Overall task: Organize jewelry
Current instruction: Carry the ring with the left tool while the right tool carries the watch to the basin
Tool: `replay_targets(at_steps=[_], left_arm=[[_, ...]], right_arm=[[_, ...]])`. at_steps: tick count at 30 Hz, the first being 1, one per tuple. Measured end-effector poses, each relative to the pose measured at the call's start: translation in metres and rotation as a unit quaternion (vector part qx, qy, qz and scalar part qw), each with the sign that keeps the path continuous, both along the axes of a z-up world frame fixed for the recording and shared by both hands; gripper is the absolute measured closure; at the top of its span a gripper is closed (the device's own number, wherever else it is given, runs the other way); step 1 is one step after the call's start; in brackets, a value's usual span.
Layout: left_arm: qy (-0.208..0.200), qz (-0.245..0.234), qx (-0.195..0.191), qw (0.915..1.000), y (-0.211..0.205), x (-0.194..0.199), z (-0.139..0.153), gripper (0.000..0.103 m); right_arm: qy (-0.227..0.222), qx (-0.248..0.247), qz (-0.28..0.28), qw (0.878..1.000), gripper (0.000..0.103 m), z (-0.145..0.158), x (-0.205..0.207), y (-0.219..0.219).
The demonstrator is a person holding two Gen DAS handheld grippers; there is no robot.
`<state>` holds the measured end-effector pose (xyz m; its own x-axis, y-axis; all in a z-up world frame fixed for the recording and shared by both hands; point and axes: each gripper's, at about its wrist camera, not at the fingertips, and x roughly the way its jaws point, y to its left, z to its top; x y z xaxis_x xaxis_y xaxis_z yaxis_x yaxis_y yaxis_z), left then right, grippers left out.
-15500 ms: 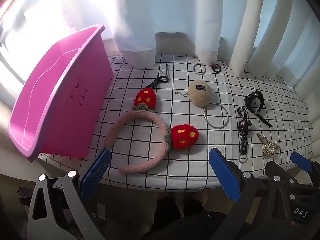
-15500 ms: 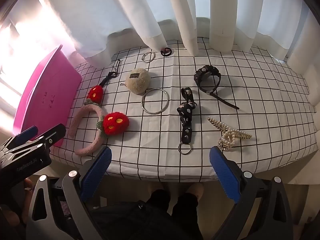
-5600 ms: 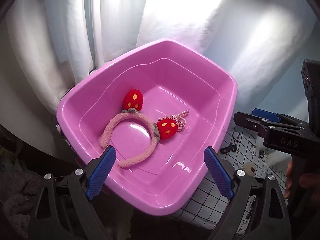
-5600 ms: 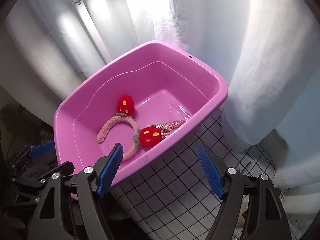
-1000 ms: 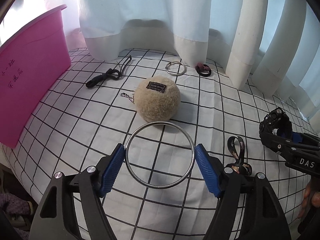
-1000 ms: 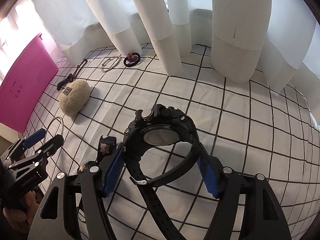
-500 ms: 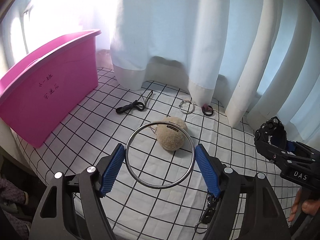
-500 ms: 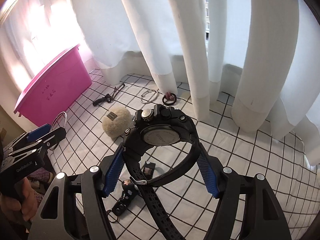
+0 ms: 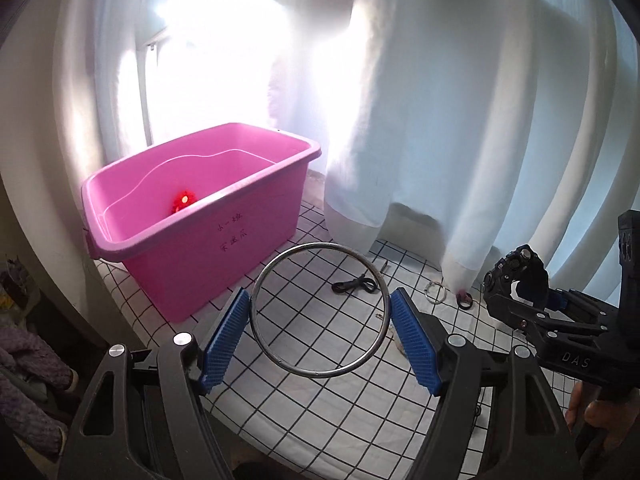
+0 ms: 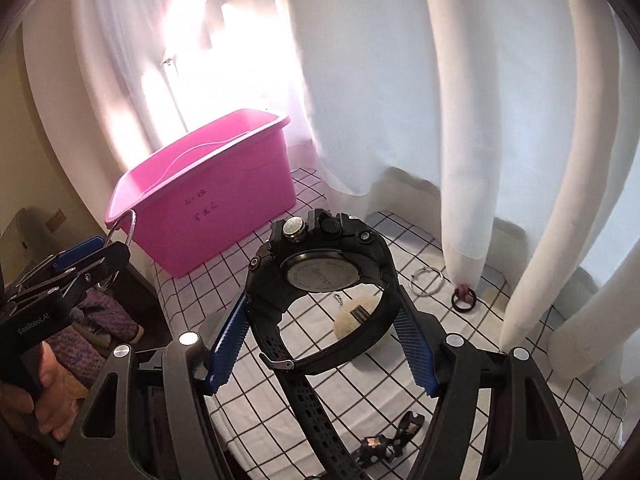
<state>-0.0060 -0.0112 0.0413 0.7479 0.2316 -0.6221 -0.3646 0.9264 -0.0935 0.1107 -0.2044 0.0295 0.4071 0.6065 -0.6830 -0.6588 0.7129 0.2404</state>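
Note:
My left gripper (image 9: 320, 314) is shut on a large silver ring (image 9: 280, 358) and holds it in the air, short of the pink tub (image 9: 224, 236). A red strawberry piece (image 9: 183, 201) shows inside the tub. My right gripper (image 10: 320, 322) is shut on a black watch (image 10: 316, 264), its strap hanging down; it also shows in the left wrist view (image 9: 516, 276). The tub (image 10: 224, 216) stands ahead and to the left in the right wrist view.
On the white grid cloth (image 9: 312, 412) lie a black cord (image 9: 354, 285), a small silver ring (image 10: 427, 281), a black hair tie (image 10: 463, 299), a beige pompom (image 10: 356, 316) and a black studded strap (image 10: 384, 444). White curtains (image 10: 460, 120) hang behind.
Both grippers have risen and swung left toward the pink tub, carrying the ring and the watch. The tub now looks nearer and its inside shows.

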Motion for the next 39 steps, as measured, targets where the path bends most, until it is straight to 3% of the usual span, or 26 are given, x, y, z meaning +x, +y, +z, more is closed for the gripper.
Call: replay_targets(at_steps=[11, 20, 29, 39], left_arm=[[-0.019, 0.026, 0.000, 0.9995, 0.136, 0.011, 0.038, 0.033], [0.022, 0.038, -0.018, 0.9989, 0.247, 0.058, 0.031, 0.033], [0.081, 0.014, -0.035, 0.9960, 0.302, 0.100, 0.007, 0.033], [0.163, 0.003, -0.068, 0.9842, 0.324, 0.125, -0.036, 0.033]], right_arm=[[-0.010, 0.026, 0.033, 0.999, 0.036, 0.034, 0.021, 0.139], [-0.015, 0.022, 0.054, 0.998, 0.036, 0.050, 0.048, 0.261], [0.013, -0.022, 0.062, 0.998, 0.036, 0.042, 0.083, 0.340], [0.089, -0.114, 0.075, 0.987, 0.036, -0.002, 0.112, 0.387]])
